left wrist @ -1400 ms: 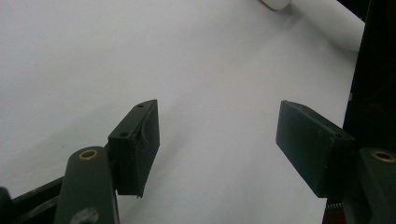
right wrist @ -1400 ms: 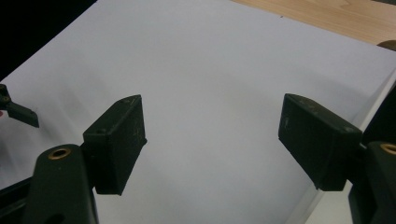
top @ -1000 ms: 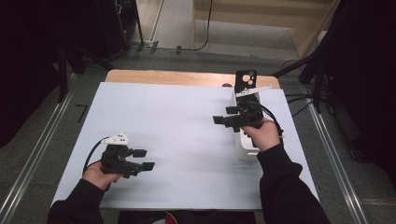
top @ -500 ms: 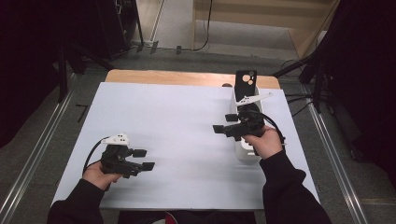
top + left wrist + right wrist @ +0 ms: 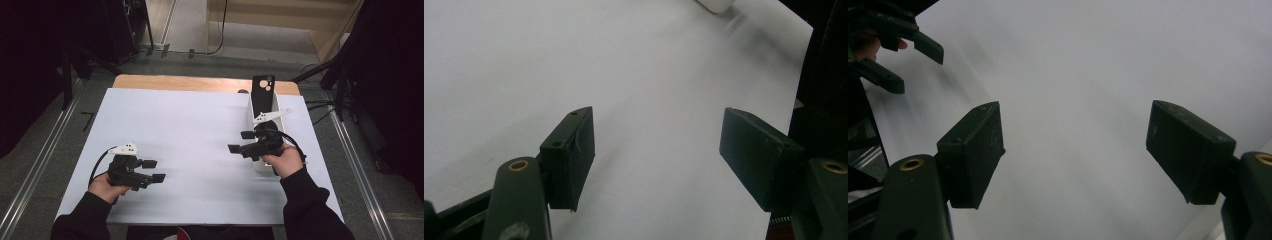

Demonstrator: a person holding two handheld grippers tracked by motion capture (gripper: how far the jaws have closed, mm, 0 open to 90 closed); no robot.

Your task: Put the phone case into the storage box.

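My left gripper (image 5: 154,170) is held low over the white table sheet (image 5: 200,125) at the near left, open, with nothing between its jaws. The left gripper view has that gripper (image 5: 659,150) over bare white surface. My right gripper (image 5: 240,142) is at the right, open and pointing left, its hand over the near end of a long white holder (image 5: 261,107). A black flat piece with round holes (image 5: 263,91) stands at the holder's far end. In the right gripper view the open right gripper (image 5: 1073,150) faces bare sheet, with the left gripper (image 5: 893,45) far off.
A strip of wooden tabletop (image 5: 190,82) shows beyond the sheet's far edge. Metal rails (image 5: 37,170) run along the floor on both sides. Cables trail off the table at the right (image 5: 320,105). The holder's white end (image 5: 716,4) shows at the top of the left gripper view.
My right gripper has drawn back toward the person along the white holder, uncovering more of the black piece. The left gripper has stayed put.
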